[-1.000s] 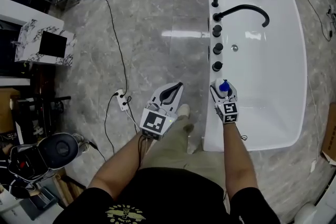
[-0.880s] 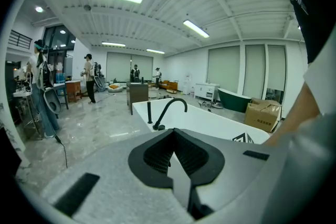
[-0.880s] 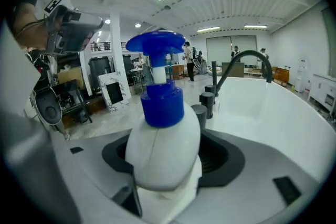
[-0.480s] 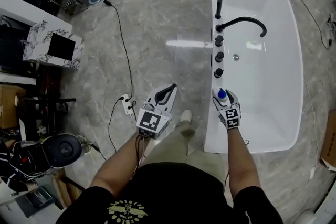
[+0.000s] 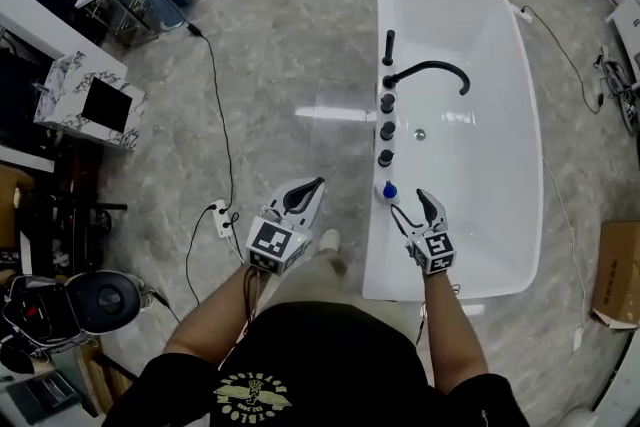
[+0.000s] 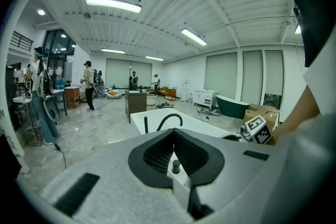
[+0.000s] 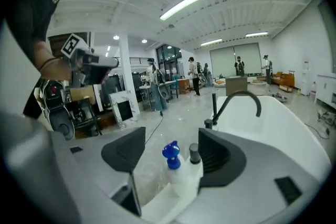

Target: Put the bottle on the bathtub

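Observation:
The bottle [image 5: 388, 192], white with a blue cap, stands upright on the left rim of the white bathtub [image 5: 503, 130], just below the row of black knobs [image 5: 385, 129]. My right gripper [image 5: 414, 206] is open a little to the right of the bottle and behind it, holding nothing. In the right gripper view the bottle [image 7: 174, 168] stands between and beyond the spread jaws of the right gripper [image 7: 169, 136], clear of both pads. My left gripper [image 5: 316, 184] hangs shut and empty over the floor left of the tub; in its own view the left gripper [image 6: 174, 134] has its jaws pressed together.
A black curved faucet [image 5: 432, 70] arches over the tub. A power strip [image 5: 221, 215] with a black cable lies on the grey marble floor at left. A marbled cabinet [image 5: 86, 99] stands far left, a round machine [image 5: 97, 300] at lower left, and a cardboard box [image 5: 616, 261] at right.
My right gripper was shut on the bottle at the tub rim; it has let go, opened and drawn back. The bottle now stands free. The head view has shifted.

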Available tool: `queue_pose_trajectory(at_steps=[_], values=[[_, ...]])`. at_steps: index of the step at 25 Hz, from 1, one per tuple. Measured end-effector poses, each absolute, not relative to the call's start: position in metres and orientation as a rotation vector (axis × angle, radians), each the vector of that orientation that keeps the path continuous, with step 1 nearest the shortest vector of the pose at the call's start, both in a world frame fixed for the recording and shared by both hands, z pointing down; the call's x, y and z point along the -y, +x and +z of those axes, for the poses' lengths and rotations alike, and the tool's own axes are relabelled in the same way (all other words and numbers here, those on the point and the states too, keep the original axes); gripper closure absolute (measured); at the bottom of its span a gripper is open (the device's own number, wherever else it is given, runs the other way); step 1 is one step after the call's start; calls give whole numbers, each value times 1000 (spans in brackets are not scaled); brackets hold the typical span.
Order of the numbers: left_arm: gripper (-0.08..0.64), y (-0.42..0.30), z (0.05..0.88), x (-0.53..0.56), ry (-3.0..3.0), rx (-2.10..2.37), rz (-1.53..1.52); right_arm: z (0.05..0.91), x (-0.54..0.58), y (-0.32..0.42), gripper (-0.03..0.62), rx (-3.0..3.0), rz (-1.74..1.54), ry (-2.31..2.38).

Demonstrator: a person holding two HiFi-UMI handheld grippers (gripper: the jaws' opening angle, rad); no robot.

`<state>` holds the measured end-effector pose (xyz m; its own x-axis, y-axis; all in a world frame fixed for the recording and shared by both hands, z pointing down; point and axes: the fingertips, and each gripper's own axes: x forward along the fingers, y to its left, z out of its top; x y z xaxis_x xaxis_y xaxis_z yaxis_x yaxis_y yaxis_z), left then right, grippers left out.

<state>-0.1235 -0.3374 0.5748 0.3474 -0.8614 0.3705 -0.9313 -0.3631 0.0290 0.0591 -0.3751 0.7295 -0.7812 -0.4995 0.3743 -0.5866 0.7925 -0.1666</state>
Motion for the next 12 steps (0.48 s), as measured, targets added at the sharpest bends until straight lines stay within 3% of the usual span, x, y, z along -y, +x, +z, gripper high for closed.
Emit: queue_pose_trajectory(at_steps=[7,9,12], values=[[551,-71,495,343,2512,1775,236,611,353,115,331,2759,264,965],[551,-51,472,341,2544,1785,176,582,344,134,429,2776,212,1003],[551,-22,438,331,2571,1795,92,538,329,158,487,2848,150,1020]])
